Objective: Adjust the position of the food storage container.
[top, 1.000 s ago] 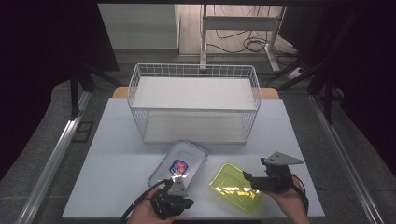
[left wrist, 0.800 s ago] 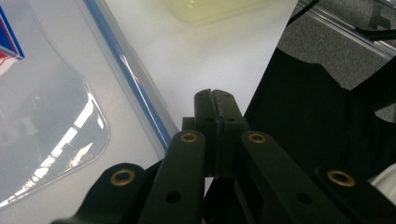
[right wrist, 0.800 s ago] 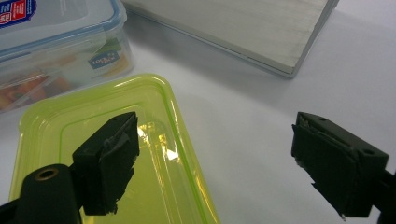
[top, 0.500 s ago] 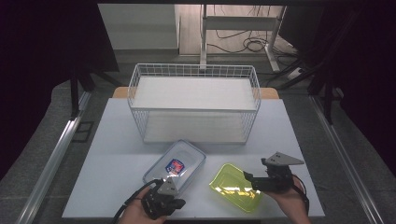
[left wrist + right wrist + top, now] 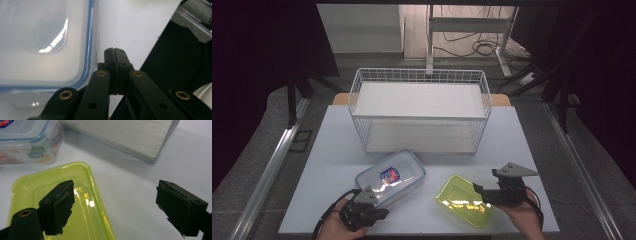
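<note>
A white table point(image 5: 337, 150) holds a big wire basket point(image 5: 419, 107) at the back, so the front stays free for work. Near the front edge lies a clear box with a blue-edged lid point(image 5: 390, 176), and just to its right lies a flat yellow-green lid point(image 5: 462, 200). The right gripper point(image 5: 482, 192) hangs over that lid's right end with its jaws wide apart, one jaw above the lid, likely ready to pick it up. The left gripper point(image 5: 379, 214) sits by the clear box's near corner with its jaws pressed together on nothing, perhaps to push the box.
</note>
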The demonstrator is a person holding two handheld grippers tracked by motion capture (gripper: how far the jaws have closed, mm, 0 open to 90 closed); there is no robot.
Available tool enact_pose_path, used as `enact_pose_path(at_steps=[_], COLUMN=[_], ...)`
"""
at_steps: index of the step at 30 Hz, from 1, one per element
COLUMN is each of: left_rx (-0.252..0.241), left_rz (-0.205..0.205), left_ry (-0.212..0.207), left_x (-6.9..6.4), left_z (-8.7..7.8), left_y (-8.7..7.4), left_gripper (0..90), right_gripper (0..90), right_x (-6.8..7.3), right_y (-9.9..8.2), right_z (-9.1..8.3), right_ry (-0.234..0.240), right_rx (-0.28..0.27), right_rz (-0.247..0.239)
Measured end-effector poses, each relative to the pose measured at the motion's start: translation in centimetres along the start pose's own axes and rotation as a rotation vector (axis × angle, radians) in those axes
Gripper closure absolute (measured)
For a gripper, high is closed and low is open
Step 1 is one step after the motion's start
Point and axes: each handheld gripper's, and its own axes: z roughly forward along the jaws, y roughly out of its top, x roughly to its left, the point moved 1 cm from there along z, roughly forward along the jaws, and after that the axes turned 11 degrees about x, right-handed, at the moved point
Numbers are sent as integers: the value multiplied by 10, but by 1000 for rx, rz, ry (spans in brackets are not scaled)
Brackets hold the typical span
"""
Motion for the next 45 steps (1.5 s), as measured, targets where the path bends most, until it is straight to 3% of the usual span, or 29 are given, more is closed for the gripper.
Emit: enact_pose_path(at_steps=[5, 9, 16, 23, 24, 25, 28, 30, 33, 38, 40, 45], left_rx=[2, -18, -8, -13, -13, -29, -42, -55, -92, -168, -197, -182], left_rz=[-39, -77, -83, -143, -143, -168, -159, -151, -141, -175, -219, -254], left_ry=[35, -1, 32, 79, 79, 49, 47, 47, 40, 79, 119, 157], left_x=[17, 28, 34, 54, 54, 58, 55, 50, 44, 46, 53, 70], left_z=[-6, -8, -12, -17, -17, -18, -23, -28, -38, -54, -58, -55], left_y=[-11, -15, -20, -29, -29, -31, -34, -35, -37, -39, -40, -40], left_gripper=[900, 900, 900, 900, 900, 900, 877, 839, 706, 354, 290, 250], right_gripper=[163, 165, 166, 209, 209, 220, 248, 286, 429, 797, 861, 890], right_x=[2, 4, 6, 11, 11, 14, 16, 18, 26, 49, 62, 81], right_y=[3, 5, 7, 13, 13, 17, 20, 24, 36, 77, 98, 133], right_z=[1, 2, 2, 2, 2, 2, 4, 6, 12, 25, 34, 62], right_ry=[8, 13, 19, 45, 45, 61, 82, 106, 159, 204, 225, 227], right_rx=[4, 6, 8, 9, 9, 9, 10, 17, 34, 59, 69, 123], right_rz=[-8, -14, -20, -34, -34, -37, -37, -40, -67, -156, -202, -280])
